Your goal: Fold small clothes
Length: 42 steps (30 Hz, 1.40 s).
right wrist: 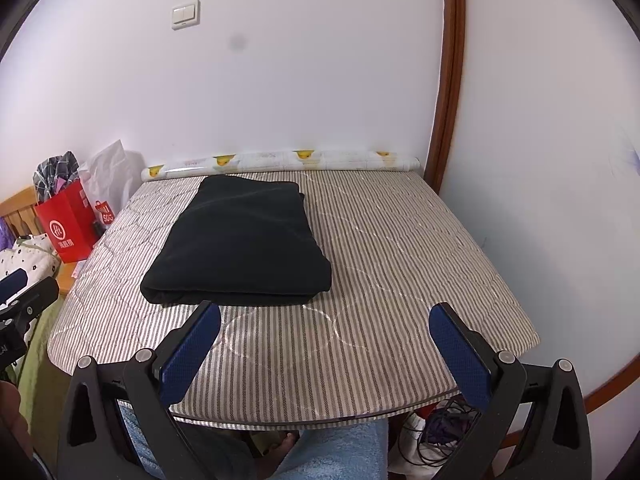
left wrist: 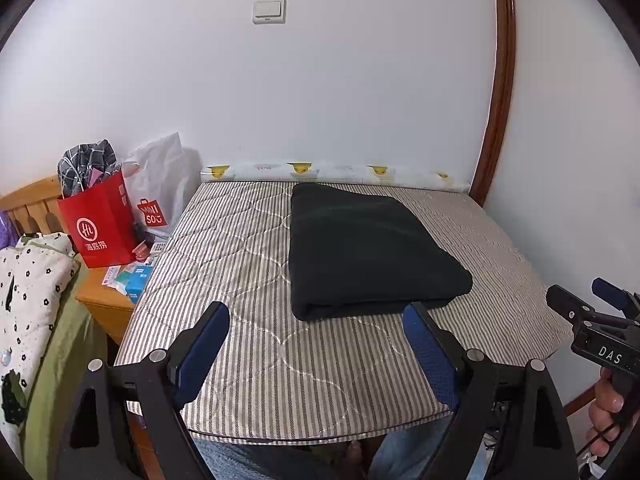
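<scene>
The folded black garment (left wrist: 372, 252) lies flat on the striped surface (left wrist: 248, 320), toward its far side, at about twelve o'clock from my left gripper (left wrist: 316, 356) and eleven o'clock from my right gripper (right wrist: 324, 356). Both grippers hang over the near edge with jaws spread wide and nothing between the blue pads; neither touches the garment. A duck-print roll (left wrist: 336, 172) runs along the wall behind it. At nine o'clock, off the surface, a red paper bag (left wrist: 100, 224) stands on a wooden cabinet (left wrist: 104, 304).
</scene>
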Available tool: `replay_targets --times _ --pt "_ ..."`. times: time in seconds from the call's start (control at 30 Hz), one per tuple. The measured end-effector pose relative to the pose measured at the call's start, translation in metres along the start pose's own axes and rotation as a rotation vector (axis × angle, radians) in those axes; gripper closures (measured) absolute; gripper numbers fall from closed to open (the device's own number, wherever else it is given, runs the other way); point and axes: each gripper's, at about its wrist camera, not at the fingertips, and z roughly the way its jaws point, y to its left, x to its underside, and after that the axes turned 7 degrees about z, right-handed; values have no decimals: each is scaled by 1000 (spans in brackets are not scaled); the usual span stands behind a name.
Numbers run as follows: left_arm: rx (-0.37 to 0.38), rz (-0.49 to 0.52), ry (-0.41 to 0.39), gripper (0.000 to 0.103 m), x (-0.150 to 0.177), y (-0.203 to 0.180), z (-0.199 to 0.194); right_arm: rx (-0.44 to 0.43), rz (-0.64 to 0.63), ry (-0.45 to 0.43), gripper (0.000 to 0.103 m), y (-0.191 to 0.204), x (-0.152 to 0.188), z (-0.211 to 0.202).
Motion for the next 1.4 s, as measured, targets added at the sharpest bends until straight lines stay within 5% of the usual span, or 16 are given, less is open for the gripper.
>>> replay_targets --times 1.4 --pt "-4 0 5 15 -1 0 -1 -10 -4 -7 1 -5 -1 -3"
